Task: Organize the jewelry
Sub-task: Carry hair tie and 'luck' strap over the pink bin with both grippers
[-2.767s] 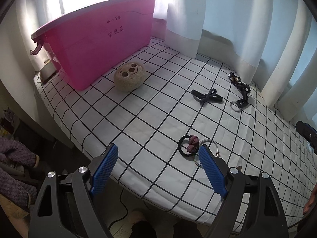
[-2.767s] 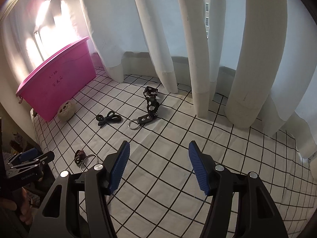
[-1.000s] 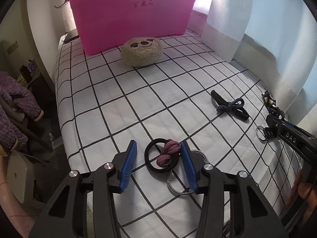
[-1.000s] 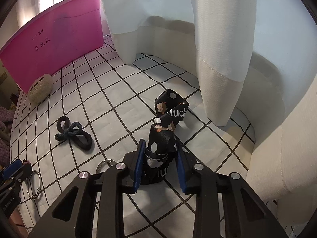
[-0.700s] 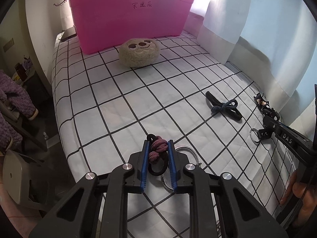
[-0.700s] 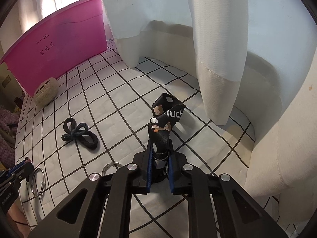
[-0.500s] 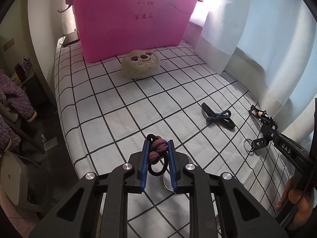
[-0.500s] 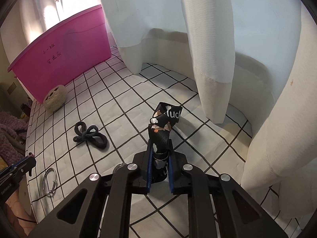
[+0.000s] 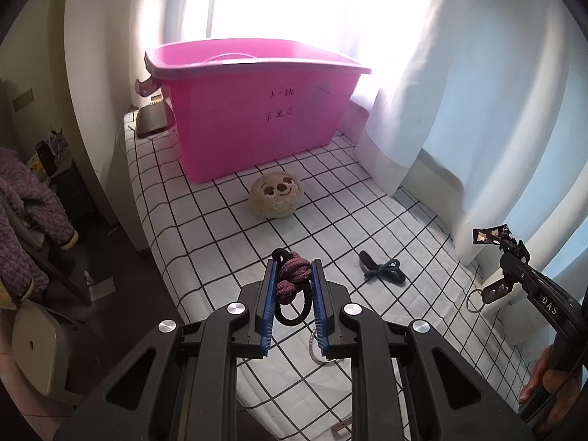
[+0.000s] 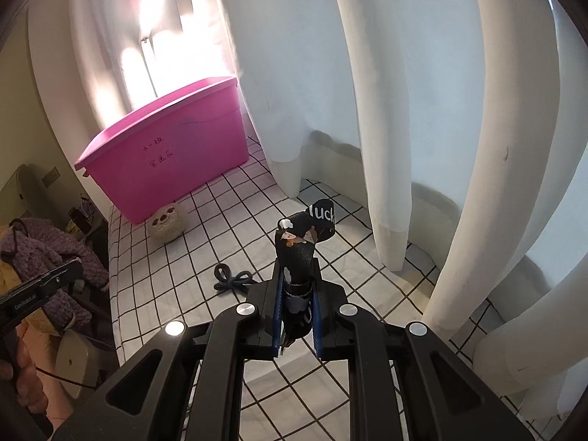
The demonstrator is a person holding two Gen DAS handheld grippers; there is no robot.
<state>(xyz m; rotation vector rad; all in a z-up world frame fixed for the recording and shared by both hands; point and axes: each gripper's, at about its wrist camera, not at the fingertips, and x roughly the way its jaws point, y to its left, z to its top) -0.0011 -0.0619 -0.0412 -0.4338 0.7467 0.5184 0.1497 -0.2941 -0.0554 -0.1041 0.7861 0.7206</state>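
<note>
My left gripper (image 9: 293, 281) is clamped on the hair tie (image 9: 291, 280); my right gripper (image 10: 297, 296) is clamped on the strap (image 10: 299, 246), both lifted above the bed (image 9: 205, 228).

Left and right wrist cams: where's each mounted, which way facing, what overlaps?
Left wrist: on the left gripper, looking along its fingers at the pink bin; it grips a hair tie; right gripper at the right edge.
Right wrist: on the right gripper, facing the curtains; it grips a printed strap.
Shared: pink bin, plush toy, dark bow tie.
</note>
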